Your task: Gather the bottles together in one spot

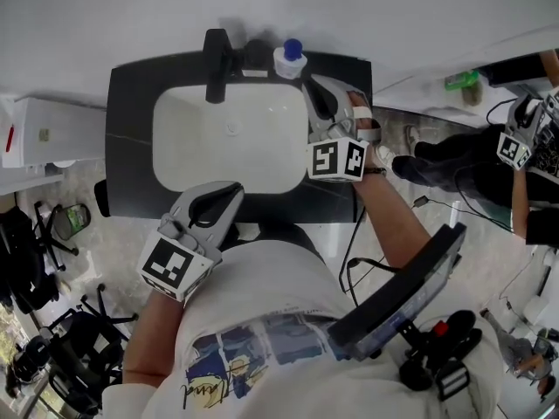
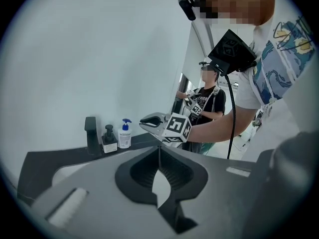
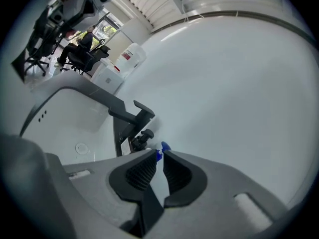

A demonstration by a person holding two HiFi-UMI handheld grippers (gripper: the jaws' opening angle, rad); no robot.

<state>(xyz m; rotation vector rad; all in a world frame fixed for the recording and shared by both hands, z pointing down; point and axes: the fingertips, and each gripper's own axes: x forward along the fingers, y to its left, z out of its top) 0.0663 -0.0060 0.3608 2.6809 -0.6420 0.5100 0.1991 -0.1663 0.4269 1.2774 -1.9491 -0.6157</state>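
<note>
A white bottle with a blue pump [image 1: 289,59] [image 2: 124,135] stands at the back of the black countertop [image 1: 127,129], close beside a black pump bottle [image 1: 256,55] [image 2: 109,138] [image 3: 142,138] and the black faucet [image 1: 216,64]. My right gripper [image 1: 313,94] [image 2: 147,119] [image 3: 158,158] hovers just right of the white bottle, apart from it. Its jaws stand a narrow slit apart with nothing gripped, and the blue pump [image 3: 160,151] shows just past their tips. My left gripper [image 1: 225,195] [image 2: 158,151] rests at the sink's front edge, shut and empty.
The white basin [image 1: 227,138] fills the middle of the counter. A wall rises right behind the bottles. A second person with a gripper [image 1: 515,147] stands at the right, near a green bottle [image 1: 461,80]. A white cabinet [image 1: 44,129] and office chairs stand at the left.
</note>
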